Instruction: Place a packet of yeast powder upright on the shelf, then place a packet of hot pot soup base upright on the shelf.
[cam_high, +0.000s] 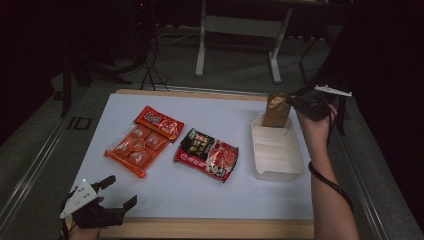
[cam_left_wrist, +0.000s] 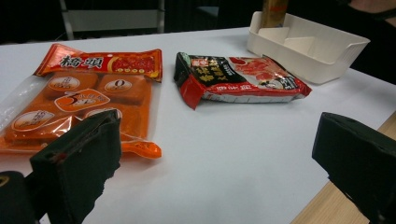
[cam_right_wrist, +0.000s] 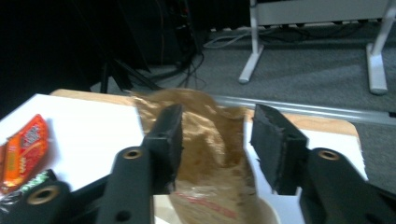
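Our right gripper (cam_high: 296, 106) has its jaws spread around the brown packet (cam_high: 276, 111) standing upright in the white tray's (cam_high: 278, 167) far compartment, while our left gripper (cam_high: 112, 192) rests wide open at the bench's (cam_high: 200, 227) near edge.

I am looking past the white table top (cam_high: 150, 107) with its wooden edge (cam_high: 200, 228) into a dim room, where grey carpet (cam_high: 235, 60) is running under a white-legged table frame (cam_high: 201, 45) and cables (cam_high: 152, 70) are trailing into darkness.
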